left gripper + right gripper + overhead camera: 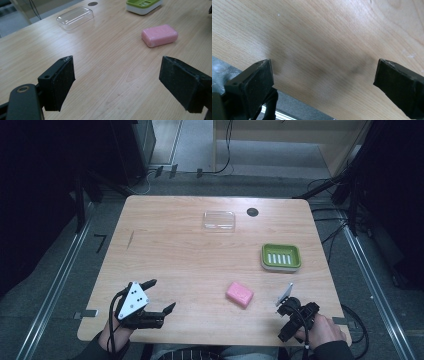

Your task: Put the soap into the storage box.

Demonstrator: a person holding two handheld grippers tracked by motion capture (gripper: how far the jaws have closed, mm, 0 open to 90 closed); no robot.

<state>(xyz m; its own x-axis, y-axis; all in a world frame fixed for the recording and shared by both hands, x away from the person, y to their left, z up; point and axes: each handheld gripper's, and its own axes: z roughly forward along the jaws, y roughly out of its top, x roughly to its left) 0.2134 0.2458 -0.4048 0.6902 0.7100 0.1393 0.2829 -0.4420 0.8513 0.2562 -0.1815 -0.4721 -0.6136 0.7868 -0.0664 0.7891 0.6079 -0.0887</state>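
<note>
Bare table [165,255] between left claw [162,296] and soap [239,293]

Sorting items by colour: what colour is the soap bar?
Pink; the rectangular soap bar shows best in the left gripper view.

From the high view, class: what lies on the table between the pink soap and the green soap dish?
Nothing: in the high view, bare wood of the table separates the pink soap from the green soap dish. The left gripper view shows the same gap.

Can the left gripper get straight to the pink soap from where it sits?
Probably yes. The left gripper is open, and bare table lies between it and the pink soap; nothing stands in that path.
</note>
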